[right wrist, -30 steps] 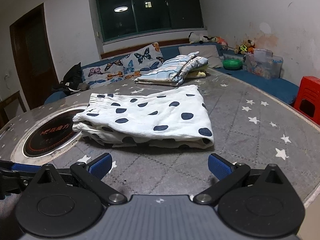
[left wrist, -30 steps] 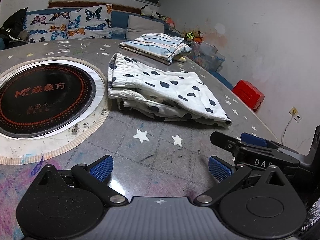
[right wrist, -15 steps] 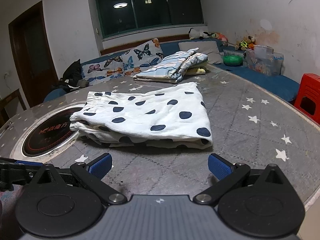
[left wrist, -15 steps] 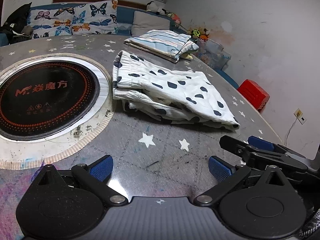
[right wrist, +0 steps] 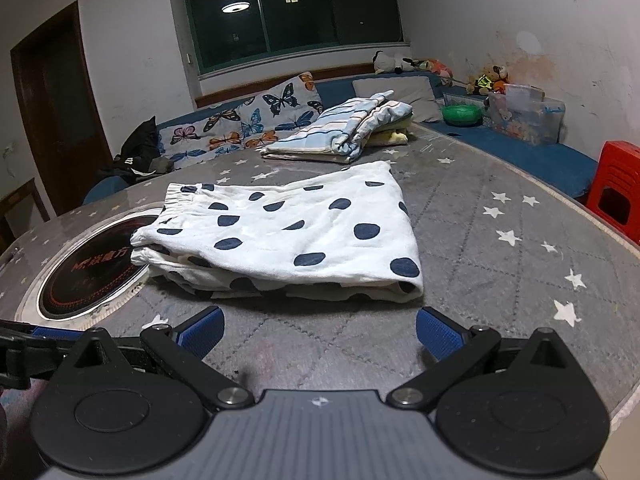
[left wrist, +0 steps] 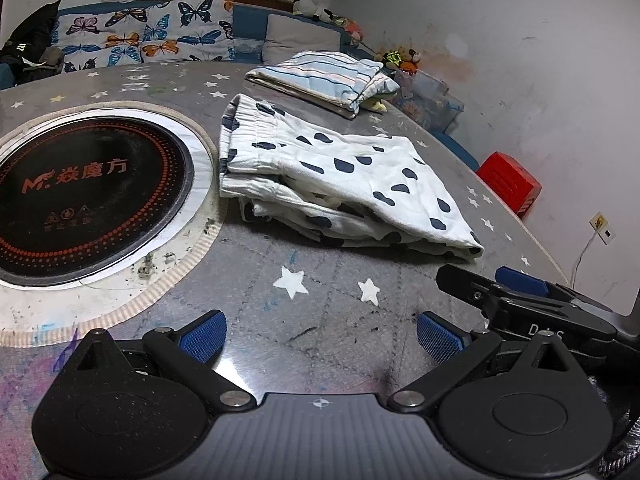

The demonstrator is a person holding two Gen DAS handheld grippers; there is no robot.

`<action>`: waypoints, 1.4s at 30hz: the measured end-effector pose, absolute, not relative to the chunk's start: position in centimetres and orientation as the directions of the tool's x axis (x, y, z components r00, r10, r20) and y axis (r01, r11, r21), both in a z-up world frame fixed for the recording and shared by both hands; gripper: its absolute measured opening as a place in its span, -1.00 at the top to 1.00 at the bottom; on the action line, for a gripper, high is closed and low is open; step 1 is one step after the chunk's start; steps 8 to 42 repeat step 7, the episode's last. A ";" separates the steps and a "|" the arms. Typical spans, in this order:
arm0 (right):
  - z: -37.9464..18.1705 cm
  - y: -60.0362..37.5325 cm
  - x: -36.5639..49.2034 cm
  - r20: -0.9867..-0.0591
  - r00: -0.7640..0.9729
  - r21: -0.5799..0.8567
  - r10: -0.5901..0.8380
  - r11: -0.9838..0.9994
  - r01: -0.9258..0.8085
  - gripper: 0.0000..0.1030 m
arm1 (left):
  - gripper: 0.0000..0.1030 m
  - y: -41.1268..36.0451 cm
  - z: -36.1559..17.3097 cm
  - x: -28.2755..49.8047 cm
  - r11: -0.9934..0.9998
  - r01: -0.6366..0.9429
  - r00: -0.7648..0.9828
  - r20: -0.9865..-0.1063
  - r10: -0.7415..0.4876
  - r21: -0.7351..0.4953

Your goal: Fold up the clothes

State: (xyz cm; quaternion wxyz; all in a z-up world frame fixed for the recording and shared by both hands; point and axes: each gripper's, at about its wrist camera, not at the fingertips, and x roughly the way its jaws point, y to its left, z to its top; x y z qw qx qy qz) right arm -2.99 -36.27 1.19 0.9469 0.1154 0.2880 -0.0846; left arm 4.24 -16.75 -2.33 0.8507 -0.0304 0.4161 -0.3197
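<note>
The folded polka-dot shorts (right wrist: 280, 236) lie on the desk (right wrist: 500, 280) straight ahead of your right gripper (right wrist: 319, 330), long axis running left to right across its jaws. Your left gripper (left wrist: 321, 335) sits off to the waistband side (farther back). Both pairs of jaws stand spread wide, grasping and touching nothing.

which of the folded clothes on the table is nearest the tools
The white polka-dot garment, lying just ahead of both open tools; the striped one lies beyond it.
</note>
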 end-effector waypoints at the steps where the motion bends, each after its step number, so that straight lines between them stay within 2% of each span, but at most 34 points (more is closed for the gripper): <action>1: 1.2 -36.2 -2.9 -0.566 0.819 0.169 -0.094 0.959 0.227 -1.00 | -1.00 -16.8 -2.3 4.2 0.793 0.521 0.452 -0.686 -0.571 -0.316; 42: 1.2 -36.1 -2.6 -0.571 0.816 0.169 -0.089 0.960 0.223 -1.00 | -1.00 -17.0 -2.2 4.4 0.797 0.522 0.463 -0.684 -0.563 -0.303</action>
